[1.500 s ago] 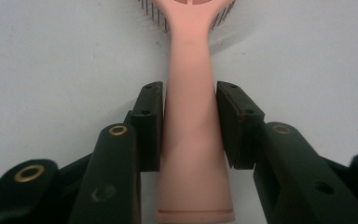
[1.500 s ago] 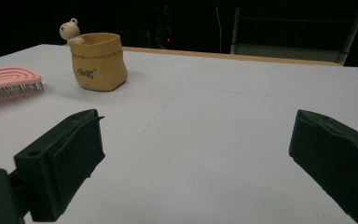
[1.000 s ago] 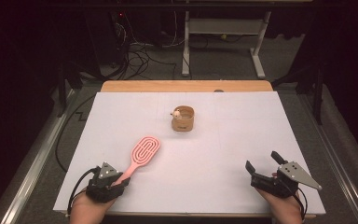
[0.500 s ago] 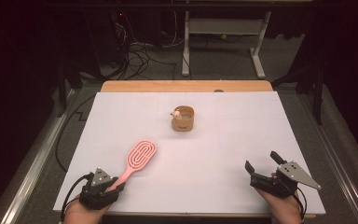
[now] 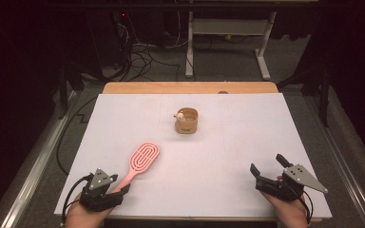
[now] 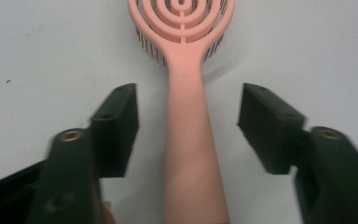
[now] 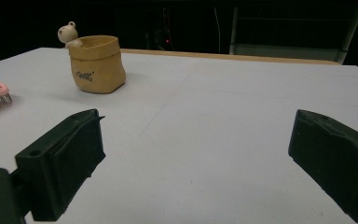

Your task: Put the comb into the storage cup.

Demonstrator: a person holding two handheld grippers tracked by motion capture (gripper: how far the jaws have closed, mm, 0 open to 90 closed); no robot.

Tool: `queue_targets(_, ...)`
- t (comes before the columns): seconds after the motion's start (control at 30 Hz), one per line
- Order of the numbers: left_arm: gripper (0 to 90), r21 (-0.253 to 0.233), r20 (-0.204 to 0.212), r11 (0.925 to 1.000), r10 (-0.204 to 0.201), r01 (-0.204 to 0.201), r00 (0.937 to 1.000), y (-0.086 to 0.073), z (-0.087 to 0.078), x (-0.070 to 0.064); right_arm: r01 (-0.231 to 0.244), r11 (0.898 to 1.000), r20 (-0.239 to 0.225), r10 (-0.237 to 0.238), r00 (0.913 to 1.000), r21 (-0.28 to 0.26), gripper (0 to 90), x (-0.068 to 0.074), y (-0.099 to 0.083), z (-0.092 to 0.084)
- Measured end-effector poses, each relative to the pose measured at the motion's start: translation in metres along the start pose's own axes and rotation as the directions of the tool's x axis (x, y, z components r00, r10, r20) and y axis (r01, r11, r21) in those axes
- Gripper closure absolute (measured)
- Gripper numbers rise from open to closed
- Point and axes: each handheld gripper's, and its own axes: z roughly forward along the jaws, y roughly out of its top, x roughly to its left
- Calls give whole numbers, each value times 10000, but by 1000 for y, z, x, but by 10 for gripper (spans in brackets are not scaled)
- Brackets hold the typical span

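In the left gripper view, the pink hairbrush [image 6: 186,93] is cut off at twelve and six o'clock.

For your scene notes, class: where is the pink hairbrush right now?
In the high view the pink hairbrush lies on the table's near left, its handle between the left claw's open jaws, the cup farther back.

Your pink hairbrush [image 6: 189,154] looks like smooth matt plastic, with fine dark bristles under its head. The left gripper [image 6: 186,126] shows matt black plastic jaws with brass-coloured inserts. The right gripper [image 5: 272,172] carries a dull grey metal plate. The white table cover [image 5: 247,142] reads as matt paper over a wooden board [image 5: 190,88]. The tan pouch [image 7: 95,65] looks soft, crinkled, paper-like.
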Motion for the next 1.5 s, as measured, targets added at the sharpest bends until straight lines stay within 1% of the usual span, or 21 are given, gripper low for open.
queue_targets(0.03, 344, 0, 0, 10000, 0, 0, 10000, 0, 0, 0, 0, 10000, 0, 0, 10000, 0, 36, 0, 0, 0)
queue_targets(0.17, 343, -158, 191, 9999, 43, -40, 9998, 3, 0, 1, 0, 10000, 8, 0, 10000, 3, 37, 0, 0, 0)
queue_targets(0.2, 272, -181, 204, 9998, 21, -17, 9998, 3, 1, 1, -4, 10000, 13, 4, 10000, 4, 36, 0, 0, 0)
queue_targets(0.27, 260, -221, 192, 9998, 3, 2, 9998, 5, 2, 2, -2, 10000, 14, 2, 10000, 4, 36, 0, 0, 0)
queue_targets(0.3, 235, -228, 218, 9997, -10, 15, 9998, 5, 3, 3, 3, 10000, 12, -3, 10000, 7, 36, 0, 0, 0)
queue_targets(0.33, 174, -230, 222, 9997, -32, 37, 9997, 7, 4, 4, 2, 10000, 10, -2, 10000, 8, 37, 0, 0, 0)
queue_targets(0.37, 174, -195, 186, 9998, -61, 64, 9998, 8, 5, 5, 2, 10000, 10, -2, 10000, 8, 37, 0, 0, 0)
queue_targets(0.43, 112, -267, 119, 9995, -169, 172, 9998, 11, 5, 8, 1, 10000, 10, -1, 10000, 20, 36, 1, 0, 0)
queue_targets(0.5, 87, -375, 153, 9988, -299, 305, 9994, 15, 5, 10, -39, 10000, 13, 39, 10000, 40, 36, 1, 0, 0)
queue_targets(0.57, 3, -288, 167, 9989, -358, 362, 9992, 19, 6, 12, -13, 10000, 7, 13, 10000, 36, 36, 1, 0, 1)
queue_targets(0.77, 0, -202, 290, 9995, -245, 251, 9993, 30, 10, 11, 62, 10000, -11, -62, 10000, 4, 34, 2, 0, 2)
queue_targets(0.8, 0, -190, 335, 9995, -255, 262, 9991, 33, 10, 11, 102, 9998, -152, -105, 9998, -177, 30, 2, 0, 1)
queue_targets(0.87, 0, -197, 321, 9995, -251, 257, 9992, 35, 10, 11, 133, 9997, -177, -137, 9998, -219, 27, 2, 0, 1)
queue_targets(1.03, 0, -296, 218, 9993, -217, 223, 9995, 46, 9, 14, 472, 9985, -146, -476, 9988, -291, 18, 2, 4, 4)
queue_targets(1.1, 0, -325, 251, 9995, -41, 50, 9997, 52, 8, 14, 591, 9981, -148, -594, 9981, -192, 7, 0, 8, 8)
queue_targets(1.17, 0, -318, 331, 9991, 283, -272, 9991, 58, 9, 12, 786, 9968, -152, -789, 9968, -172, 3, 0, 10, 9)
queue_targets(1.2, 0, -266, 404, 9990, 365, -354, 9985, 62, 10, 10, 972, 9951, -156, -974, 9951, -167, 2, 1, 11, 10)
queue_targets(1.3, 0, -65, 475, 9987, 512, -509, 9976, 68, 13, 5, 847, 9960, -273, -854, 9960, -279, 1, 1, 12, 11)
queue_targets(1.4, 0, 57, 452, 9994, 347, -350, 9984, 70, 18, 2, 768, 9968, -310, -775, 9965, -239, 1, 1, 9, 9)
queue_targets(1.43, 0, 110, 567, 9999, 76, -83, 9984, 70, 21, 2, 719, 9971, -337, -727, 9968, -240, 1, 1, 9, 8)
queue_targets(1.5, 0, 120, 558, 9999, -38, 31, 9984, 70, 22, 2, 699, 9972, -359, -708, 9968, -247, 1, 1, 8, 8)
